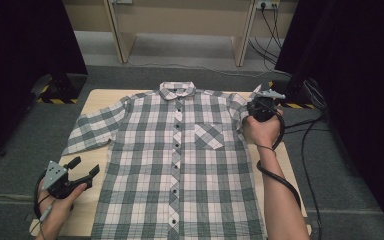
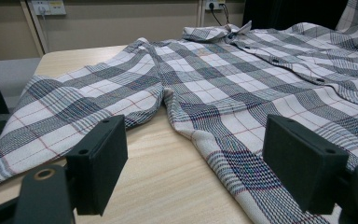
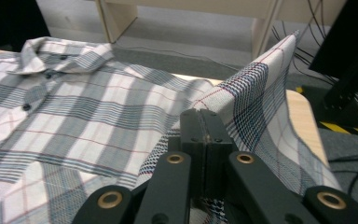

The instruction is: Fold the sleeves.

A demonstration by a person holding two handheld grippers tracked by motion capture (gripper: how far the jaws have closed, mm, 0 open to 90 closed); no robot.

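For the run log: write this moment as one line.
plaid shirt flat, buttoned | right gripper shut on right sleeve, lifted | left gripper open, idle

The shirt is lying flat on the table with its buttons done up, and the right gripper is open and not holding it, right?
Not quite. The right gripper is shut on the shirt: the right gripper view shows its jaws pressed together with the sleeve cloth pinched and lifted between them. The rest holds: the shirt lies buttoned on the table.

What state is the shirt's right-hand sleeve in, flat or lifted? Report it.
Lifted. The right gripper is shut on the sleeve, whose fabric rises off the table there. The rest of the shirt lies spread flat, buttoned.
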